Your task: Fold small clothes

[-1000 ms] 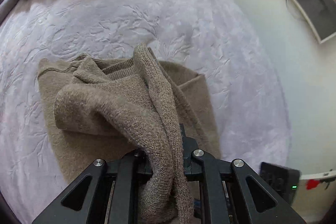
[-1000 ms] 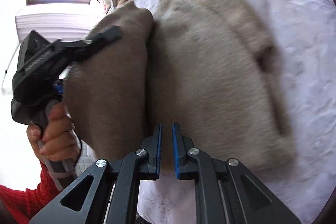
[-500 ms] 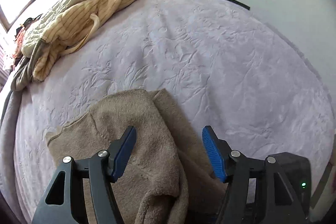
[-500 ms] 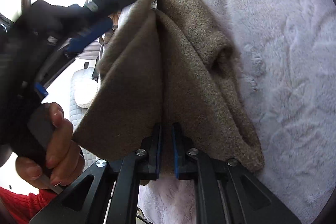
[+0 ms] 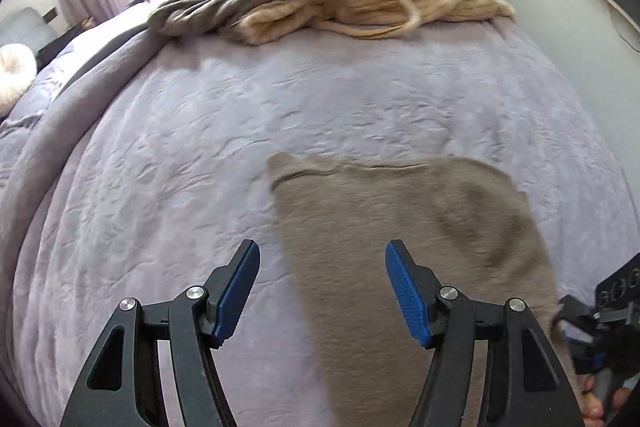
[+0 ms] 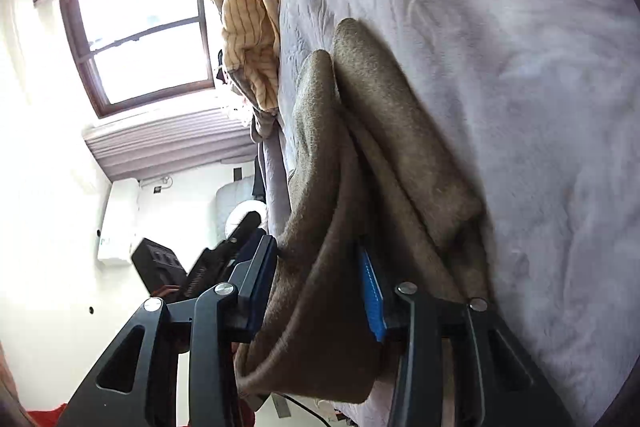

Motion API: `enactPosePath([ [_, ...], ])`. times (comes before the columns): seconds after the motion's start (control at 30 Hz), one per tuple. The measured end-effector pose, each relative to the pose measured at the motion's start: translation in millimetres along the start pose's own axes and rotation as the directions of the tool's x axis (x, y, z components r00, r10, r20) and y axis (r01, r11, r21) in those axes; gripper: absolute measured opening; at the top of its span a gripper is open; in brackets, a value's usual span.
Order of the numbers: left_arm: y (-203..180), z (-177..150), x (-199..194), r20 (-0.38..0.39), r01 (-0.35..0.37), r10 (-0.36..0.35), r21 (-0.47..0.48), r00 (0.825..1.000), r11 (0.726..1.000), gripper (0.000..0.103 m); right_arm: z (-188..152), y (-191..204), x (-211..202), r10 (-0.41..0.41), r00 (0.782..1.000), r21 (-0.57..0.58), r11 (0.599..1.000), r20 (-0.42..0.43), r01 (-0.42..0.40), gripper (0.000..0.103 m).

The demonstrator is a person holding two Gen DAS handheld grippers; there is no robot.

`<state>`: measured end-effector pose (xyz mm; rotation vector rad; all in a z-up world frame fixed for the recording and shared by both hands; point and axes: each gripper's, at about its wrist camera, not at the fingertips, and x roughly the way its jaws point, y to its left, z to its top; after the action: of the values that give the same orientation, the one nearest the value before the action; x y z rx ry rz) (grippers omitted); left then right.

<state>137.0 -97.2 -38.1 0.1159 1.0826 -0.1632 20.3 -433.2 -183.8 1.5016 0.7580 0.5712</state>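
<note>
The folded taupe knitted sweater [image 5: 400, 239] lies on the lavender quilted bed [image 5: 200, 147], lower right of the frame. The left gripper [image 5: 322, 291] hovers with fingers wide, empty. The right gripper [image 6: 318, 291] fingers are opening, sweater hem loose between them.

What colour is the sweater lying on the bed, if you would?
Taupe brown sweater, best seen from the left wrist.

My two handheld grippers, black and blue

I see my left gripper [image 5: 322, 291]: black arms, silver screws, ribbed blue pads [image 5: 406, 293]; red sleeve [image 6: 44, 417].
</note>
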Motion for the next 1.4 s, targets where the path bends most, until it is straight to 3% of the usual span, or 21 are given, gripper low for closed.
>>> enactPosePath([
  [0.13,22,-19,20,-0.054,-0.003,0.001,-0.051,0.999,0.999,0.067,19,16,15,-0.077,0.996,-0.078,0.994,-0.054,0.073,0.047],
  [0.23,24,-30,28,-0.049,-0.005,0.003,-0.046,0.999,0.999,0.067,28,28,30,-0.16,0.983,-0.119,0.982,-0.09,0.148,0.045],
  [0.27,24,-31,28,-0.048,-0.013,0.01,-0.044,0.999,0.999,0.067,32,32,35,-0.214,0.973,-0.14,0.97,-0.088,0.201,0.024],
  [0.3,23,-32,26,-0.047,-0.018,0.016,-0.044,0.999,0.999,0.067,33,37,39,-0.279,0.957,-0.173,0.949,-0.077,0.263,0.014],
  [0.33,22,-29,24,-0.045,-0.011,0.009,-0.044,0.999,0.999,0.067,32,47,40,-0.32,0.946,-0.222,0.927,-0.054,0.301,0.014],
  [0.4,21,-27,15,-0.027,0.006,-0.007,-0.035,1.0,0.999,0.067,22,75,34,-0.297,0.955,-0.326,0.903,-0.01,0.278,0.013],
  [0.5,12,-23,9,-0.003,0.006,-0.006,0.016,1.0,1.0,0.067,11,91,15,-0.267,0.962,-0.377,0.886,0.057,0.269,0.013],
  [0.6,-3,-29,21,-0.027,0.008,-0.006,0.071,1.0,0.997,0.067,17,66,1,-0.317,0.943,-0.308,0.892,0.097,0.331,0.013],
  [0.67,-13,-35,31,-0.02,-0.025,0.027,0.114,0.999,0.993,0.076,27,32,3,-0.369,0.928,-0.243,0.897,0.052,0.37,0.014],
  [0.7,-15,-37,33,-0.006,-0.042,0.043,0.128,0.999,0.991,0.081,30,19,2,-0.38,0.925,-0.234,0.896,0.032,0.376,0.014],
  [0.8,-14,-36,31,-0.003,-0.033,0.033,0.137,0.999,0.99,0.081,31,15,-4,-0.38,0.925,-0.249,0.893,0.029,0.375,0.014],
  [0.9,-8,-33,21,-0.019,-0.019,0.021,0.139,1.0,0.99,0.081,25,32,-13,-0.476,0.876,-0.299,0.827,0.079,0.476,0.027],
  [0.97,-6,-33,11,-0.026,-0.004,0.008,0.144,1.0,0.99,0.081,17,48,-25,-0.519,0.844,-0.326,0.782,0.131,0.531,0.027],
  [1.03,-5,-34,-1,-0.028,0.027,-0.023,0.149,0.999,0.988,0.081,5,64,-38,-0.5,0.85,-0.357,0.774,0.162,0.523,0.029],
  [1.1,-8,-37,-9,-0.047,0.063,-0.057,0.155,0.997,0.986,0.081,-7,83,-47,-0.471,0.867,-0.384,0.78,0.161,0.495,0.018],
  [1.23,-24,-50,-18,-0.104,0.175,-0.162,0.133,0.981,0.975,0.081,-38,114,-35,-0.447,0.89,-0.5,0.753,0.086,0.427,0.014],
  [1.3,-35,-61,-16,-0.134,0.203,-0.186,0.133,0.973,0.97,0.081,-48,115,-13,-0.48,0.875,-0.543,0.72,0.06,0.432,0.014],
  [1.33,-40,-70,-13,-0.15,0.197,-0.176,0.141,0.973,0.97,0.081,-53,110,-8,-0.515,0.855,-0.561,0.691,0.061,0.456,0.014],
  [1.4,-44,-90,-4,-0.181,0.178,-0.151,0.143,0.972,0.974,0.081,-59,87,1,-0.619,0.78,-0.569,0.61,0.093,0.552,0.014],
])
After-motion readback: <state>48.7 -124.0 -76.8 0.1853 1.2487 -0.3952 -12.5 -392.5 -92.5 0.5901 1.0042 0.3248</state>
